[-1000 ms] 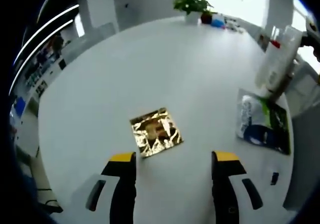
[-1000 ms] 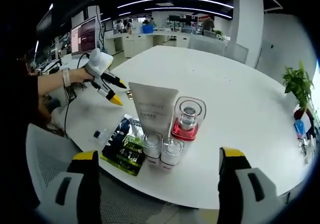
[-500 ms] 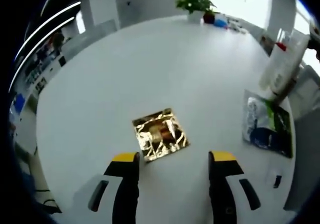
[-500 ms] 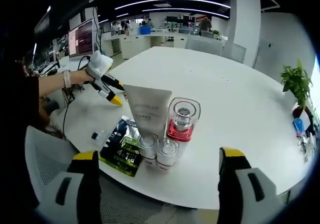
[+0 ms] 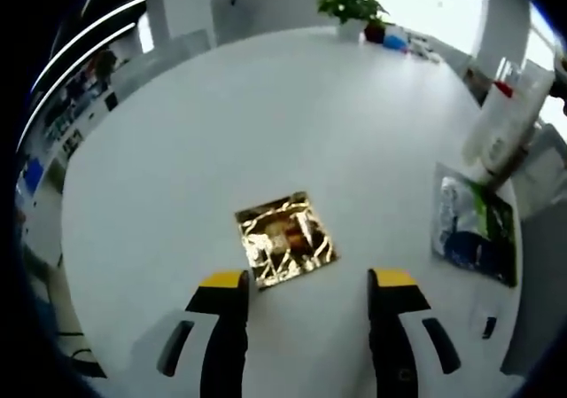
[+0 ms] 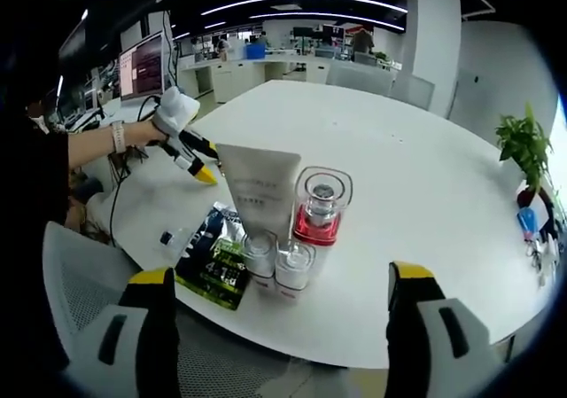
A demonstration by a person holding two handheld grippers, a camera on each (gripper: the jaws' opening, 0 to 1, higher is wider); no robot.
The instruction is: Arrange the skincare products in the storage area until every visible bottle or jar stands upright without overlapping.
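Hovering left gripper, jaws apart, empty, above white table; gold foil sachet flat just beyond tips at 12 o'clock. Right gripper jaws apart, empty. Ahead at 12 o'clock: white tube, red-based bottle, two small jars upright, tightly clustered. Green-black pouch flat at 10 o'clock. Judgement: bottles done; flat sachets, crowding left.

Your white squeeze tube runs out past the edge of the left gripper view, its top cut off. In the right gripper view that tube hides the back of the red-based clear bottle, and two small clear-capped jars cover its foot. The print on the dark green sachet is too small to read.
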